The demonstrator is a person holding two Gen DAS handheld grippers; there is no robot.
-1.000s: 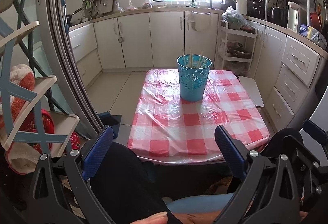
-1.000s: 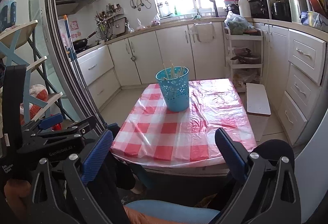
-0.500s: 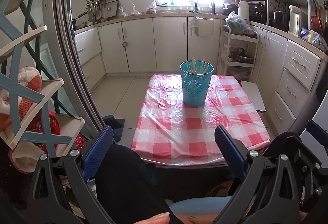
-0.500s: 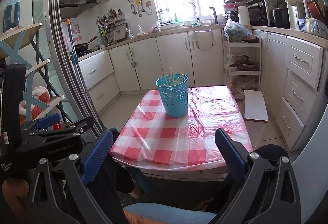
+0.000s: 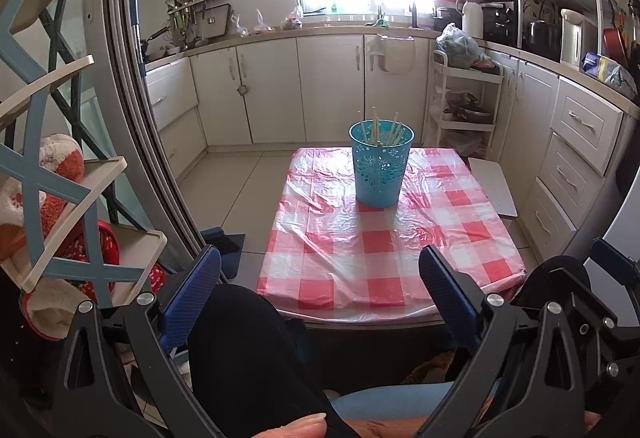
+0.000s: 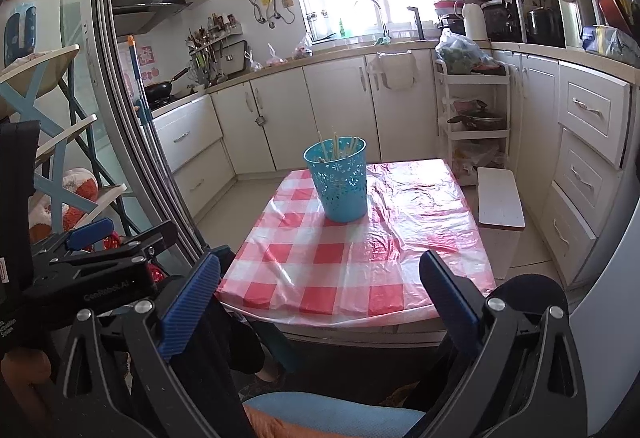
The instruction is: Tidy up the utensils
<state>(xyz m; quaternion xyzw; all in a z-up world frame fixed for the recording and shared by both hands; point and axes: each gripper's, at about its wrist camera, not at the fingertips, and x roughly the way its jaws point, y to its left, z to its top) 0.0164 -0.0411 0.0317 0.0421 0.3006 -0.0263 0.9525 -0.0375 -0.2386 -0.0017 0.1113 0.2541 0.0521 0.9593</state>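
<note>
**Left wrist and right wrist: both grippers empty, cup out ahead**

Left wrist view has your left gripper (image 5: pixel 320 296) low near your lap, jaws spread wide with nothing between them. The blue pads (image 5: pixel 192 296) frame the near edge of the table (image 5: pixel 384 254), which sits straight ahead of the jaws under a red-and-white checked cloth. Well past the fingertips, toward the far end of the table and a bit right of the jaw centreline, the teal cup (image 5: pixel 380 165) stands upright. Chopsticks (image 5: pixel 376 125) poke out the top, leaning a little; can't count them from here.

Your right gripper (image 6: pixel 320 296) is the same deal in the right wrist view: jaws wide apart, holding nothing, hovering short of the table's near edge. From this side the cup sits ahead and roughly on the jaw centreline, far end of the table, apart from both pads. You can also spot the left gripper off to the left of the right one's jaws, close beside it.

A white stool (image 6: pixel 500 197) stands just right of the table, past the right pad.
</note>
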